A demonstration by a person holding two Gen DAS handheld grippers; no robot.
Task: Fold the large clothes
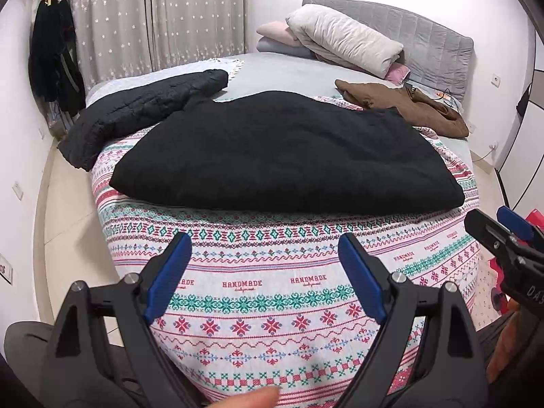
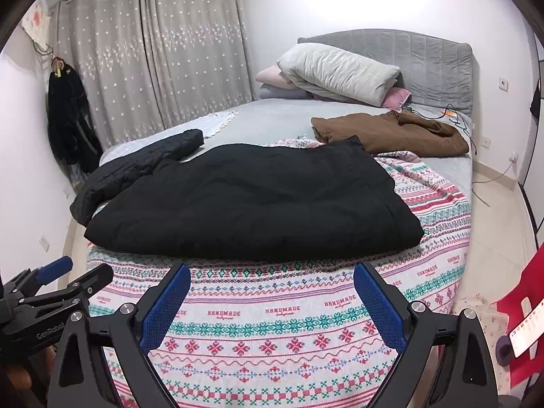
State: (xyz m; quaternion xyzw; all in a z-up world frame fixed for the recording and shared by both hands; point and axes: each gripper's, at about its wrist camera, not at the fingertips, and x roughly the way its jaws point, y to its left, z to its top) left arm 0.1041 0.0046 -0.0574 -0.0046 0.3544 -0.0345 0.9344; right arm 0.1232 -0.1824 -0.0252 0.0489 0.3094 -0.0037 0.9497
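Two hand-held grippers hover side by side over the near end of a bed, both pointing obliquely down at the patterned blanket (image 1: 265,309). Left gripper (image 1: 265,248): jaws spread wide, blue pads (image 1: 170,272) apart, nothing between them but bare blanket. Right gripper (image 2: 272,278): jaws likewise spread wide and empty; in the left wrist view it appears at the right edge, just beside its partner.

Black garment (image 1: 282,156): large, thick, lying flat across the middle of the blanket, its near hem running roughly parallel to the bed's foot and ahead of both sets of fingertips, not touching them. Neither gripper is in contact with it.

Dark quilted jacket (image 1: 136,115): lies at the left edge of the bed, partly overhanging, its inner end beside or touching the black garment; which cannot be told. Brown garment (image 2: 391,132): crumpled at the far right, beyond the black garment. Pillows and folded bedding (image 2: 336,71): stacked against the grey headboard (image 2: 438,61). Curtains (image 2: 153,54): closed, behind the bed at left. A fingertip (image 1: 255,397) shows at the lower margin of the left wrist view.
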